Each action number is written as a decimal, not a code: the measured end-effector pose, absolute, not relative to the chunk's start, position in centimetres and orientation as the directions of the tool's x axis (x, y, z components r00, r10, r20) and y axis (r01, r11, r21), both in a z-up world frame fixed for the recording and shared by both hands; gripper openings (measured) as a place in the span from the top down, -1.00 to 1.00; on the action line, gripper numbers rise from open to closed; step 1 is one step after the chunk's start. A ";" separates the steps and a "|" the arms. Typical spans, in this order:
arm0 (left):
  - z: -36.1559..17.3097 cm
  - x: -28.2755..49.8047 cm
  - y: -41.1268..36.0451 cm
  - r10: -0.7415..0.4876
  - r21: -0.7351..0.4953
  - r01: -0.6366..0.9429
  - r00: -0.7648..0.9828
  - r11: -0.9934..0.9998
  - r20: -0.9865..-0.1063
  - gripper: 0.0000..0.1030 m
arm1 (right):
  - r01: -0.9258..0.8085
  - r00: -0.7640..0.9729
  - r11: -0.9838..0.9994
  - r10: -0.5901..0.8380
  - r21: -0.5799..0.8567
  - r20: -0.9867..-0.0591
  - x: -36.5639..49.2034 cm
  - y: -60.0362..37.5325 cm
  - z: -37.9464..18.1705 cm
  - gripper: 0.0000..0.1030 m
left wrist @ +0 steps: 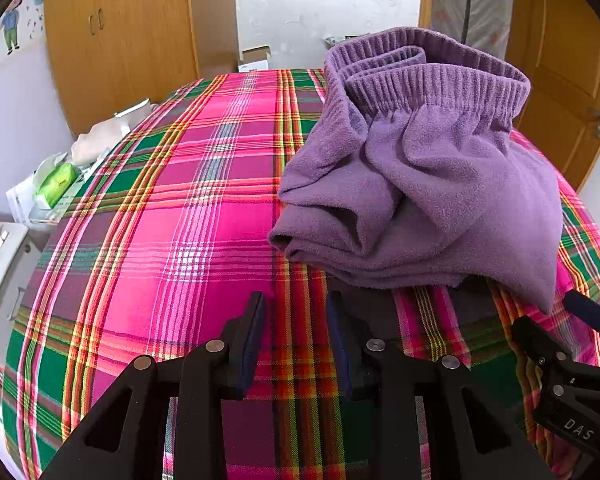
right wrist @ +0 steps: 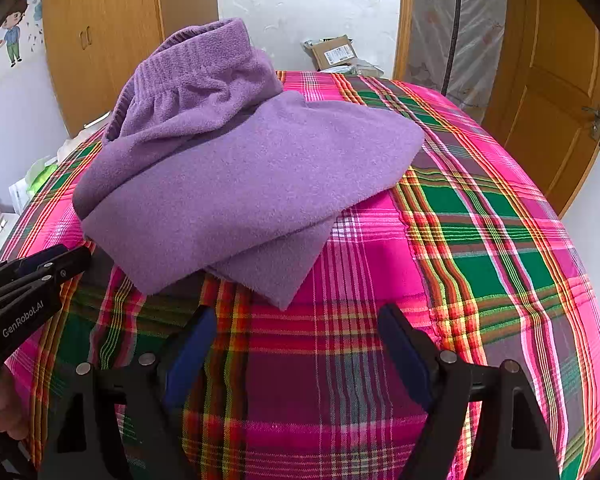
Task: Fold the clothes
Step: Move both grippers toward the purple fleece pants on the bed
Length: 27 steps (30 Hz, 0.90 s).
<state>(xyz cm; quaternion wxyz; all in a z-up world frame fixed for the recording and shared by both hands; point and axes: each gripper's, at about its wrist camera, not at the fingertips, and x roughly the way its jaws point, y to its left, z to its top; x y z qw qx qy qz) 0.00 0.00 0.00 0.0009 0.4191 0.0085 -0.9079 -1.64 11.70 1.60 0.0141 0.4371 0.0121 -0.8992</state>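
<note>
Nearest, the left gripper [left wrist: 296, 312] and right gripper [right wrist: 296, 324] hover with jaws apart, empty, over a plaid bedspread [right wrist: 480, 240]. Beyond lie purple fleece trousers [right wrist: 228, 184], roughly folded: soft, light, floppy; grip the near hem corners.

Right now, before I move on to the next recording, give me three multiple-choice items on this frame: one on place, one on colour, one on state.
1. Where does the purple garment lie?
A. on the plaid bedspread
B. on the floor
C. in the wardrobe

2. What colour is the garment's ribbed waistband?
A. green
B. purple
C. white

3. How is the right hand-held gripper?
A. shut on the garment
B. shut on nothing
C. open, holding nothing

Key: 1 A, the fabric rests on the plaid; 2 B, the ribbing matches the cloth; 3 C, its jaws stand wide apart over bare plaid.
</note>
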 end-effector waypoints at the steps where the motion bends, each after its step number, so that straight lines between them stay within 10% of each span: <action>1: 0.0 0.0 0.0 0.001 -0.009 0.009 -0.649 -1.000 -0.761 0.38 | 0.036 -0.618 -0.999 -0.015 -0.009 -0.786 -1.6 11.7 1.6 -0.61; 27: 0.0 -0.1 0.2 -0.004 -0.005 0.012 -0.648 -1.000 -0.762 0.38 | 0.020 -0.620 -1.000 -0.006 -0.009 -0.785 -1.8 11.6 1.7 -0.62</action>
